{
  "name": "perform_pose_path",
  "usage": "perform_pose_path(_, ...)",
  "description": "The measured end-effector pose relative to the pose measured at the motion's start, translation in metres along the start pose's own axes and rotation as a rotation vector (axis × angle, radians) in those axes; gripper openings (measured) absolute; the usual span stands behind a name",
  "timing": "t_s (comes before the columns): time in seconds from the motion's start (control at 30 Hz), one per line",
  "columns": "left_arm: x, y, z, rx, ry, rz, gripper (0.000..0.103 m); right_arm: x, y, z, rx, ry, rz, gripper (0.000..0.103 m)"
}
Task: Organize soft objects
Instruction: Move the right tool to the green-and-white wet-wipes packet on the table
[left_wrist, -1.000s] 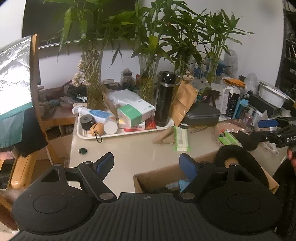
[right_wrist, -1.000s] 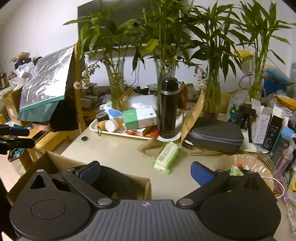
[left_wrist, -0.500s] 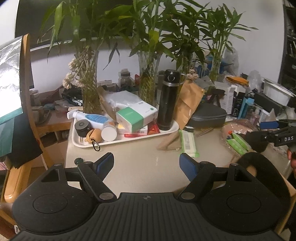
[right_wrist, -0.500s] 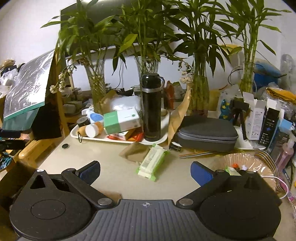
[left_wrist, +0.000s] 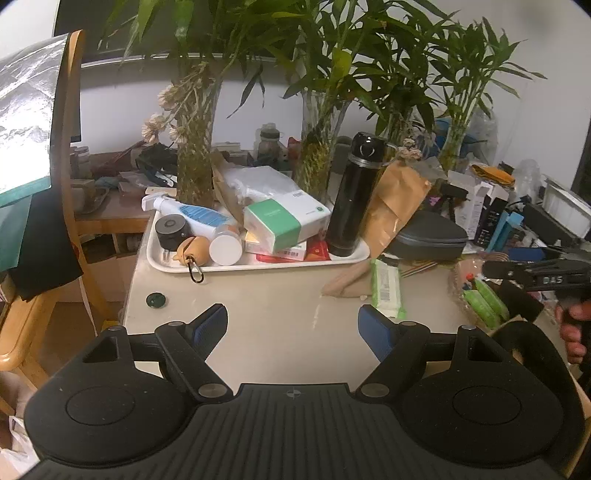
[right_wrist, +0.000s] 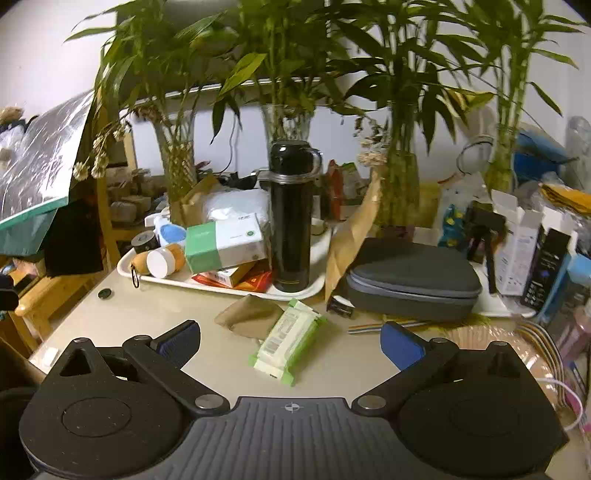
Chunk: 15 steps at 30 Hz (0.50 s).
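Both grippers hover over the bare front stretch of the worktop (right_wrist: 140, 317), each with its fingers spread wide and nothing between them. The left gripper (left_wrist: 293, 328) faces the open patch in front of the white tray (left_wrist: 258, 264); the right gripper (right_wrist: 291, 341) points almost straight at the green-and-white wipes pack (right_wrist: 286, 345), which looks like the soft thing most likely to be taken first (a judgement only). The pack lies flat just in front of the tray, its far end overlapping a crumpled brown paper bag (right_wrist: 249, 315) that sits between pack and tray.

The tray is crowded: a tall black flask (right_wrist: 290, 218) stands upright at its near right corner, a green tissue box (right_wrist: 223, 247) leans on smaller boxes beside it. To the right of the pack a grey zip case (right_wrist: 410, 280) hems the space in.

Free room lies in front of and left of the pack, toward the worktop's left edge. A reach past the pack risks nudging the flask.
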<state>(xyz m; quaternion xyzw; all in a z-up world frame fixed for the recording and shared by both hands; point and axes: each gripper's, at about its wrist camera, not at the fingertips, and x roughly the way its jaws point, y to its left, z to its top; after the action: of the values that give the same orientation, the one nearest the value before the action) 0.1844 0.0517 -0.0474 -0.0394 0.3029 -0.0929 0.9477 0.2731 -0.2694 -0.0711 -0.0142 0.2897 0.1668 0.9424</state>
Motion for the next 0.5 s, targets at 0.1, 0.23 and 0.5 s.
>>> perform_pose_path(0.1,0.001,-0.001,0.0,0.002,0.001,-0.004,0.078,0.011,0.001,0.001,-0.02,0.016,0.012,0.103)
perform_pose_path(0.23,0.003,-0.002,-0.001,0.003,0.011,-0.007,0.078,0.028,-0.001,0.003,-0.029,0.043,0.015,0.103)
perform_pose_path(0.5,0.002,-0.003,-0.001,0.004,0.004,-0.011,0.078,0.055,-0.008,0.005,-0.041,0.075,0.032,0.103)
